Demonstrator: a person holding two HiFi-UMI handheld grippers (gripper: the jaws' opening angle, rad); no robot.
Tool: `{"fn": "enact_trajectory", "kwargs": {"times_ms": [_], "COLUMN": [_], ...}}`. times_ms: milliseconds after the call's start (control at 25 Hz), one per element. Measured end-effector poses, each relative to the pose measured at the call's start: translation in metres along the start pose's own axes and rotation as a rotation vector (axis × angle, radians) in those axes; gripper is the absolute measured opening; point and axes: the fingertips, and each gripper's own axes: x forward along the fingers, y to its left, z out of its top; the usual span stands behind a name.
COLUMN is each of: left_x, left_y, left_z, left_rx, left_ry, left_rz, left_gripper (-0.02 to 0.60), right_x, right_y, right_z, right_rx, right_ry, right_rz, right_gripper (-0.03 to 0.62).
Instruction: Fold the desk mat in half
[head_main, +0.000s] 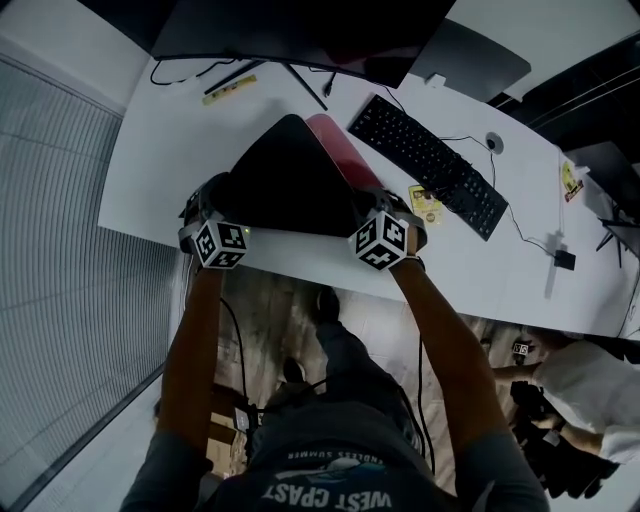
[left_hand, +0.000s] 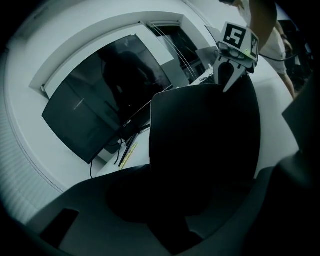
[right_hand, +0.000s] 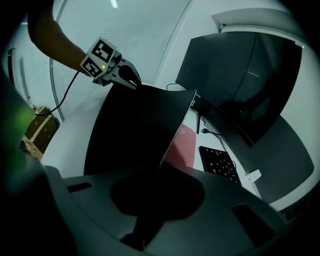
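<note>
The desk mat (head_main: 285, 185) is black on top with a red underside (head_main: 335, 150). It rises off the white desk (head_main: 160, 160) as a peaked sheet near the front edge. My left gripper (head_main: 213, 200) is shut on the mat's near left corner. My right gripper (head_main: 385, 208) is shut on its near right corner. In the left gripper view the mat (left_hand: 200, 140) runs from my jaws to the right gripper (left_hand: 227, 82). The right gripper view shows the mat (right_hand: 135, 130) curving toward the left gripper (right_hand: 131, 80), with red (right_hand: 185, 145) beneath.
A black keyboard (head_main: 430, 165) lies to the right of the mat, a mouse (head_main: 493, 143) beyond it. A monitor (head_main: 300, 30) stands at the back. A yellow strip (head_main: 228, 90) and a small yellow packet (head_main: 425, 203) lie on the desk. Another person (head_main: 590, 390) stands at the right.
</note>
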Motion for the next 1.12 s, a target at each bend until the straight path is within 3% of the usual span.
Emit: {"fn": "enact_trajectory", "kwargs": {"times_ms": [120,320,480,760,1120], "left_x": [0.001,-0.016,-0.018,-0.032,-0.071], "left_y": [0.003,0.018,0.003,-0.013,0.009], "left_z": [0.006,0.019,0.012,0.007,0.005], "left_rx": [-0.03,-0.063,-0.059,-0.067,-0.091], "left_ry": [-0.017,-0.094,-0.086,-0.077,-0.108], "left_rz": [0.0,0.068,0.003,-0.036,0.015], "left_gripper": [0.086,0.086,0.086,0.086,0.086], "right_x": [0.004,0.008,0.006,0.006,-0.015], "right_y": [-0.001,-0.009,-0.021,-0.026,-0.033], "right_z": [-0.003,-0.019,-0.03,-0.032,-0.029], "right_rx": [0.036,0.156,0.238,0.244,0.192], "right_ry": [0.029,0.086,0.097,0.098,0.126], "right_rz": [0.033,0.062,0.105,0.114,0.011], "right_gripper": [0.041,0.041,0.064,0.1,0.149]}}
